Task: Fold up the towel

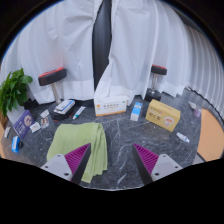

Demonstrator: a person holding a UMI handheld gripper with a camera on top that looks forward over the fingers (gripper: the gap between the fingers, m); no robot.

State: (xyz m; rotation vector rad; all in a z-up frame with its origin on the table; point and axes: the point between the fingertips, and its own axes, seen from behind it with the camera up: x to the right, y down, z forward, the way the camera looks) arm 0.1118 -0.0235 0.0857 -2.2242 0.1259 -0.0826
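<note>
Gripper view shows us above a dark marbled table [120, 150], looking down and forward along the two fingers. Our gripper [112, 160] is spread wide, its magenta pads [78, 156] well apart, and nothing is held between them.

The green towel [82, 146] lies flat on the table on the near left. The left finger overlaps its near edge in the picture, though we cannot tell whether it touches the cloth. The right finger stands over bare table, clear of the towel. The towel already looks doubled or rumpled along its right side, so we judge the fold is barely begun or not begun.

Beyond the towel, things crowd the far side: a white box with orange print [111, 104] in the middle, a small blue-and-white carton [136, 111] just right of it, a yellow box [163, 115] further right, and a potted plant [13, 92] at the far left. A person in a white shirt [120, 45] stands at the far edge.

To do this step well, we think we should shift left so one corner or edge of the towel sits between the fingers, come down low, and pinch only the top layer. Then we lift just enough to clear the cloth and carry it across towards the opposite edge, keeping away from the boxes beyond.
</note>
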